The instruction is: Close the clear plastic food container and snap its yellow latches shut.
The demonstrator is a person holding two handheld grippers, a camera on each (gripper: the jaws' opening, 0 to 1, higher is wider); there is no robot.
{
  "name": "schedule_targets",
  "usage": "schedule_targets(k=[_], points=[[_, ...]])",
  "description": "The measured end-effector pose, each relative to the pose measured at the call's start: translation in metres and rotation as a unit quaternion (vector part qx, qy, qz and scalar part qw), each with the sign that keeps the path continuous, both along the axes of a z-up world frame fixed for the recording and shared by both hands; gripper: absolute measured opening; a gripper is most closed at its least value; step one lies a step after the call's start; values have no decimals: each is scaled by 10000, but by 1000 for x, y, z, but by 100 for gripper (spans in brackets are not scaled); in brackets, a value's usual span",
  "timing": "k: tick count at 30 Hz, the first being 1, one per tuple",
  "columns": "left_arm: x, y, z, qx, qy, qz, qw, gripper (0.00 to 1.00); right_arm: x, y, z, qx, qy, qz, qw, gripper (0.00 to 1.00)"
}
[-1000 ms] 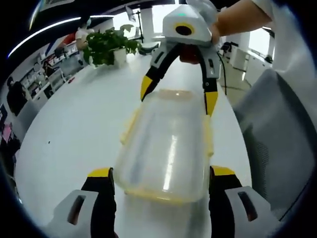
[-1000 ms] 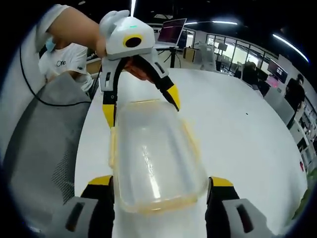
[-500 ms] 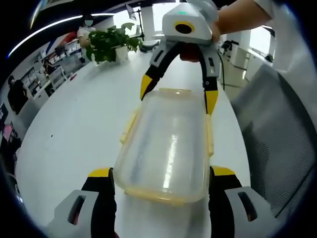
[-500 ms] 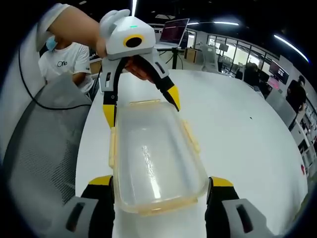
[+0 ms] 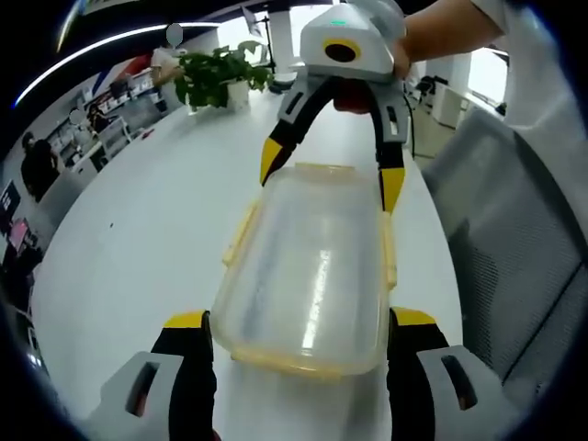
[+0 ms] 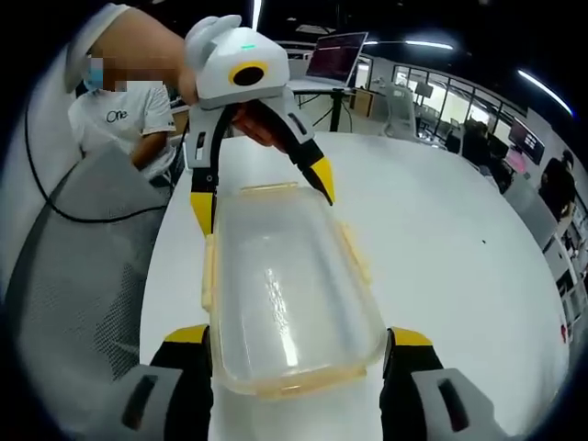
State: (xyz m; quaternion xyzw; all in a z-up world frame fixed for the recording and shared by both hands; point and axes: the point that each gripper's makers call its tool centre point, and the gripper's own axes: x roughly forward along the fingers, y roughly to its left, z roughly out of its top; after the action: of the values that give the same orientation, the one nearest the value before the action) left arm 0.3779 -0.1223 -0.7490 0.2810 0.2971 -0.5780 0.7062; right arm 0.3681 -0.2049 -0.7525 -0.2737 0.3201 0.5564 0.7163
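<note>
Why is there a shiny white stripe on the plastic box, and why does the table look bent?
In the left gripper view, ceiling light glares as a bright streak on the clear box. In the right gripper view, the same box shows a similar streak. In both views the fisheye lens curves the white table.

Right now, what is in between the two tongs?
The clear plastic food container with its yellow latches lies between them. In the left gripper view, the left tongs straddle its near end and the right tongs its far end.
</note>
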Motion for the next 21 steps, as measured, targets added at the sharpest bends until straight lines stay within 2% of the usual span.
schedule_targets(k=[5, 11, 21], points=[[1, 13, 0, 16, 3, 29, 10000, 75, 1, 13, 0, -15, -2, 37, 10000, 75], [8, 18, -1, 19, 5, 60, 10000, 76, 8, 19, 0, -15, 0, 78, 10000, 75], [38, 25, 0, 82, 14, 33, 10000, 76, 39, 26, 0, 3, -13, 64, 10000, 75]])
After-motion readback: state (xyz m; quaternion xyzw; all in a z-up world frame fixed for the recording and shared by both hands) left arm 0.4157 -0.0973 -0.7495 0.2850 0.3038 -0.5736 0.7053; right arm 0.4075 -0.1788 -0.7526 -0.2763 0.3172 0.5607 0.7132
